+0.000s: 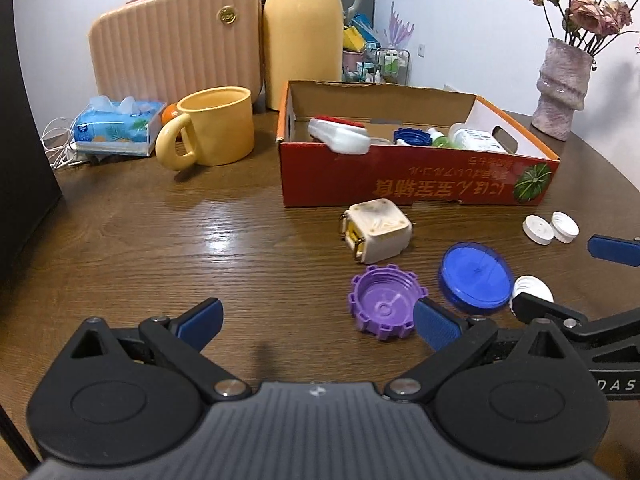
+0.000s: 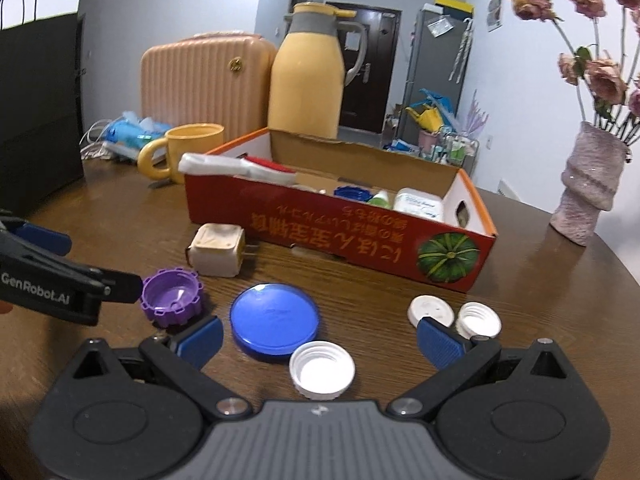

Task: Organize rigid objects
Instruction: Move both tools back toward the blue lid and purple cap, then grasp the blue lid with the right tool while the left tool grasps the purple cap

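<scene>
A red cardboard box (image 1: 416,184) (image 2: 360,236) on the wooden table holds a white bottle, a blue cap and other small items. In front of it lie a cream plug adapter (image 1: 378,236) (image 2: 218,250), a purple toothed cap (image 1: 384,304) (image 2: 172,296), a blue round lid (image 1: 476,278) (image 2: 274,322), a white screw cap (image 2: 322,370) and two more white caps (image 1: 550,228) (image 2: 454,316). My left gripper (image 1: 318,324) is open and empty, its right finger beside the purple cap. My right gripper (image 2: 320,342) is open and empty, the white screw cap between its fingers.
A yellow mug (image 1: 212,132), a yellow thermos jug (image 1: 304,36), a pink ribbed case (image 1: 176,40) and a tissue pack (image 1: 116,124) stand at the back left. A pink vase with dried roses (image 2: 588,188) stands at the back right.
</scene>
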The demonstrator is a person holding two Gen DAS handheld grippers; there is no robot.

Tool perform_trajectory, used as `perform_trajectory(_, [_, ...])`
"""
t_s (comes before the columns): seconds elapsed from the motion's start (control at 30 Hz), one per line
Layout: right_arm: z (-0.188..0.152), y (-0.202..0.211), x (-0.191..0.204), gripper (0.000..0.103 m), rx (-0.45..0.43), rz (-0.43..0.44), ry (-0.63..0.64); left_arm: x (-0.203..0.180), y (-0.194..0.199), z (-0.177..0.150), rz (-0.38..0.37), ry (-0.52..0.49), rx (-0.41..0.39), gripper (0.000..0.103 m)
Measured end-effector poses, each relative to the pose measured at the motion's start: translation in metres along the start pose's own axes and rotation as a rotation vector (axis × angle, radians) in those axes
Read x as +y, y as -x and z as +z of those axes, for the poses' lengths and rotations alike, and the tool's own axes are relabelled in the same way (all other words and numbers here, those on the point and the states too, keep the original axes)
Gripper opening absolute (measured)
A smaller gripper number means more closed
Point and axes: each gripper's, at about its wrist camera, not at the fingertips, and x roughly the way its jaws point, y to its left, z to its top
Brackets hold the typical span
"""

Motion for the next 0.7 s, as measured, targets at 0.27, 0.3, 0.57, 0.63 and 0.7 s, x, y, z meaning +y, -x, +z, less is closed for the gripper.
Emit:
perform_trajectory(0.27, [0.008,-0.035,0.009,0.103,0.082,0.047,0.042,0.019,-0.007,-0.002,0.003,0.027,0.013,0.103])
perform_trajectory(0.3, [0.008,-0.039,0.010,0.103,0.092,0.053,0.042,0.021,-0.008,-0.002,-0.005,0.033,0.014,0.103])
perform_trajectory(0.57, [0.011,-0.064,0.013,0.095,0.120,0.080,0.039,0.024,-0.008,-0.002,-0.037,0.045,0.014,0.103])
perform_trajectory(0.63, [0.010,-0.068,0.013,0.090,0.124,0.091,0.035,0.024,-0.009,-0.002,-0.035,0.045,0.016,0.103])
perform_trajectory(0.7, [0.010,-0.068,0.012,0.079,0.115,0.117,0.020,0.024,-0.009,-0.002,-0.037,0.047,0.018,0.103])
